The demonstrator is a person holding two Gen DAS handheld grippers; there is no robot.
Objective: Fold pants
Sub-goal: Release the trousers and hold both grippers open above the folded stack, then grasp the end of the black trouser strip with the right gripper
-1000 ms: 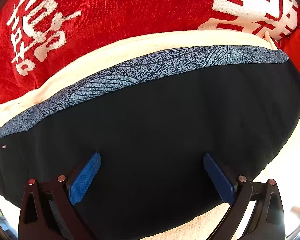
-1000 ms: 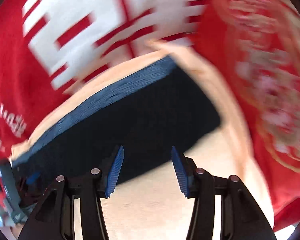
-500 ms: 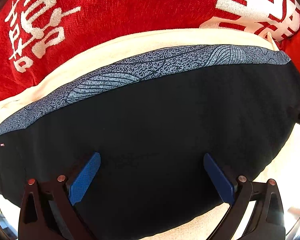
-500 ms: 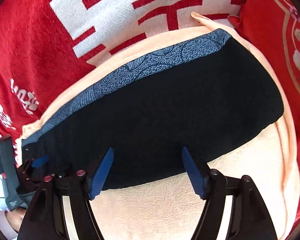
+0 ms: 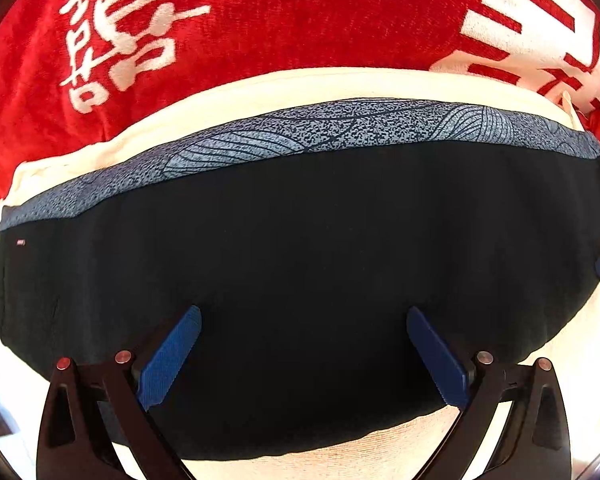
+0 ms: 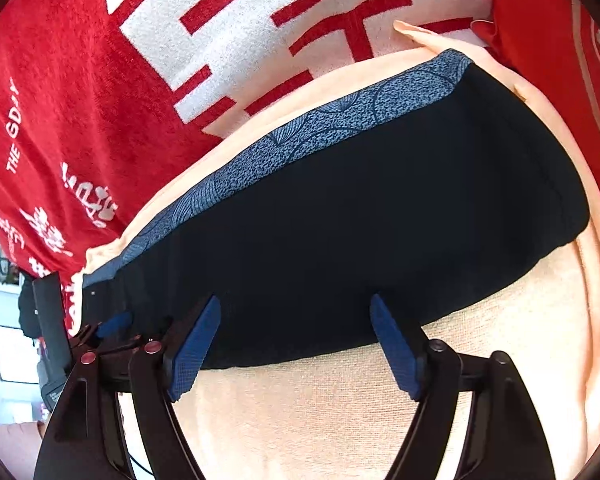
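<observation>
Pants (image 5: 300, 280) lie folded on a cream towel (image 6: 340, 420). Left gripper (image 5: 303, 354) hangs over them, wide open. Right gripper (image 6: 296, 344) has just been opening, nothing between its jaws.

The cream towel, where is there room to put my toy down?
Bare cream towel shows between the black pants' near edge and the right gripper; a thin strip lies beyond the patterned waistband, against the red blanket. The middle is covered.
</observation>
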